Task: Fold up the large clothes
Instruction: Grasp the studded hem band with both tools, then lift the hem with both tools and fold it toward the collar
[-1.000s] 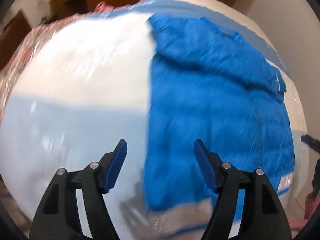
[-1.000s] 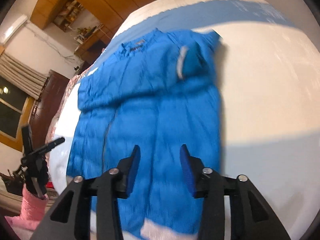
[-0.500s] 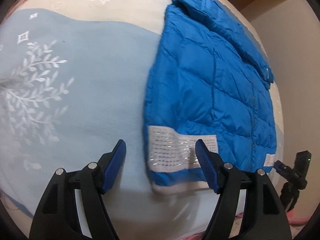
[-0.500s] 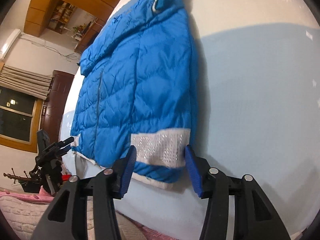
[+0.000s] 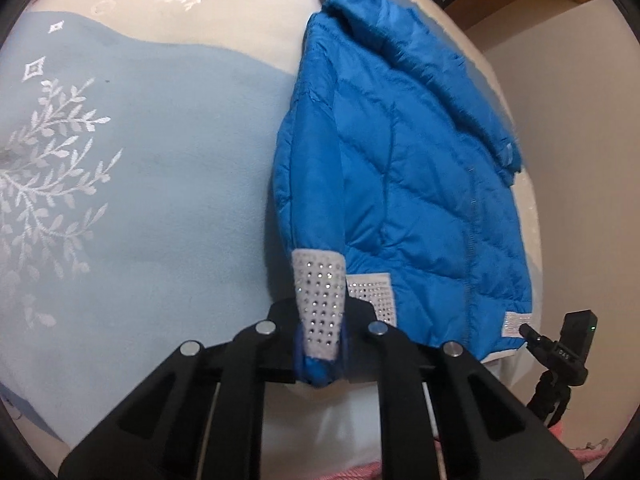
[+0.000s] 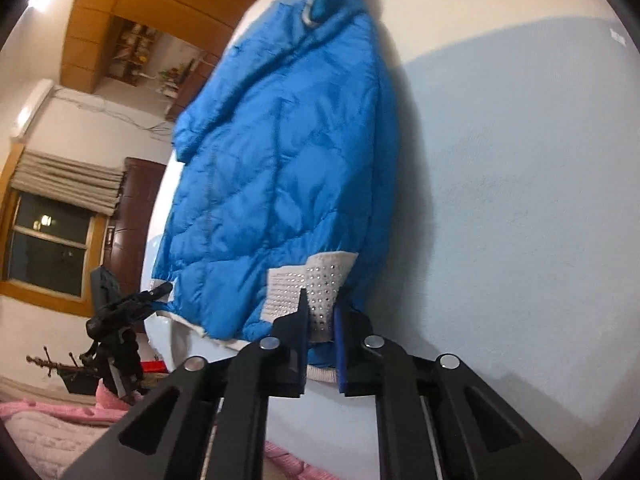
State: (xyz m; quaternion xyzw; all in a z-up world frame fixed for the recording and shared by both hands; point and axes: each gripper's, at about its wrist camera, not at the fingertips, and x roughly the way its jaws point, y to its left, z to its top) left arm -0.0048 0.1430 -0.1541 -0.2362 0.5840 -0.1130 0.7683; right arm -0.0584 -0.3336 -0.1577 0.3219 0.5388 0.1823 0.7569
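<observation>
A blue quilted puffer jacket (image 5: 404, 184) lies on a bed with a pale blue and white cover (image 5: 152, 184). Its hem carries a white studded band (image 5: 322, 300). My left gripper (image 5: 320, 350) is shut on the hem's left corner and pinches the band between its pads. In the right wrist view the jacket (image 6: 280, 152) stretches away from me, and my right gripper (image 6: 322, 334) is shut on the hem's right corner at the studded band (image 6: 316, 288). Both corners are raised slightly off the cover.
A small camera on a black tripod (image 5: 560, 356) stands past the bed's near edge, also in the right wrist view (image 6: 120, 320). Pink bedding (image 6: 48, 432) lies below. A window (image 6: 48, 240) and wooden cabinets (image 6: 132, 20) are behind.
Both grippers moved down to the jacket's hem and closed from open onto its two corners. The hem corners are now pinched and lifted.
</observation>
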